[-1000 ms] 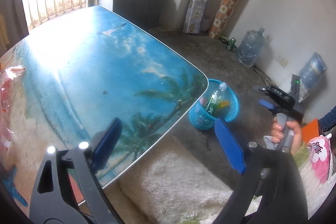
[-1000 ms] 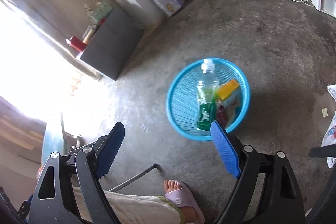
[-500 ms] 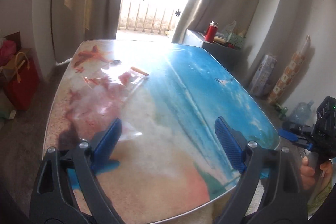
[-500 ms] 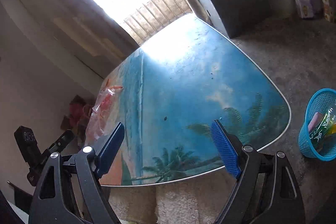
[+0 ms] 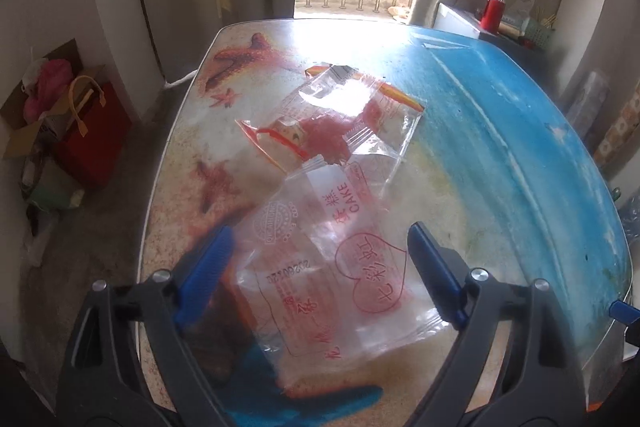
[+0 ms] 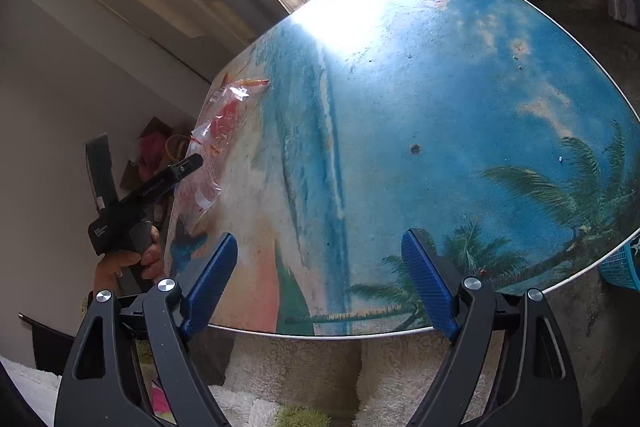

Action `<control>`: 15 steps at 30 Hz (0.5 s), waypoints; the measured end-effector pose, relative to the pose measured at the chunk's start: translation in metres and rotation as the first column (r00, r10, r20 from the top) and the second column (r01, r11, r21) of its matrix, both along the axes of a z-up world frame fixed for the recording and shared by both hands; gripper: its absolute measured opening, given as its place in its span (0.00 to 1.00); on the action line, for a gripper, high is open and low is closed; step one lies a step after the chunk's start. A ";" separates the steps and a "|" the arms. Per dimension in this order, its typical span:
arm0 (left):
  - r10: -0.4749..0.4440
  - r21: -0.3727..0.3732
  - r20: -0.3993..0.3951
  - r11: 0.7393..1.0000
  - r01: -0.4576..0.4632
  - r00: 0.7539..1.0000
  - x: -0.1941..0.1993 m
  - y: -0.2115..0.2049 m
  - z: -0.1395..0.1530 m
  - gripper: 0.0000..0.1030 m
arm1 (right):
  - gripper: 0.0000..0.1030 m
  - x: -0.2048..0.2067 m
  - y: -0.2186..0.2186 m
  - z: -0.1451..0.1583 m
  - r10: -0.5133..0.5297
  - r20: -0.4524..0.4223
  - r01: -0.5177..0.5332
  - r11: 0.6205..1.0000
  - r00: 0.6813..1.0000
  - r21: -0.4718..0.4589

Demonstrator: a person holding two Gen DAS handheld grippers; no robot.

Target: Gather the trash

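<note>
Near wrapper: I've got a clear cake wrapper point(image 5: 340, 267) with red print lying flat on the table point(image 5: 520, 155), at its sandy end, close to the near edge.
Which way from me: it sits straight ahead of and below my left gripper point(image 5: 320, 271), right in the gap between the two blue pads.
Long axis: as I read it, the wrapper runs from the near edge up toward the window, roughly along my line of reach, so the pads would close across its short side.
Left gripper: jaws wide but easing inward now; the wrapper is between them, yet I see no pad pressing on it.
Far wrapper: a second clear wrapper point(image 5: 340, 119) with red and orange print lies just beyond the first, toward the window, and they overlap at the first one's top corner.
Nearer hand: the left, by a long way. From the right view the wrappers point(image 6: 212, 147) are off at the table's left edge, well apart from my right gripper point(image 6: 318, 279).
Right gripper: jaws spread, nothing in them, hanging over the table's near rim by the palm-tree print.
Basket: only a sliver of blue basket point(image 6: 620, 267) shows past the table's right corner.
Hard to make out: whether my pads touch the tabletop I can't tell; the clear film's edges fade into the sand print, and its near end blurs under the gripper.
</note>
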State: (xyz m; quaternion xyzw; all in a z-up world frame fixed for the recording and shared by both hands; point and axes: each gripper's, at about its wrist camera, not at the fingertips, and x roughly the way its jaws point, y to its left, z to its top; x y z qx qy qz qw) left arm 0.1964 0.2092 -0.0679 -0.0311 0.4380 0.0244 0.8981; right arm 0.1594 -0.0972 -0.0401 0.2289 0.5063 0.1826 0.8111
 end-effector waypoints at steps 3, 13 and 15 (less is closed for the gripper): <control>-0.021 0.044 0.010 0.999 0.021 1.000 -0.007 -0.004 -0.005 0.76 | 0.79 0.011 0.004 0.008 0.018 0.009 -0.018 1.000 1.000 -0.023; 0.034 -0.017 -0.059 0.999 -0.035 0.998 -0.022 0.019 -0.017 0.71 | 0.79 0.122 0.096 0.047 0.274 0.066 -0.272 0.962 0.960 -0.037; 0.050 0.001 -0.060 0.999 -0.050 0.997 -0.026 0.022 -0.018 0.71 | 0.79 0.152 0.127 0.046 0.321 0.067 -0.316 0.946 0.945 -0.078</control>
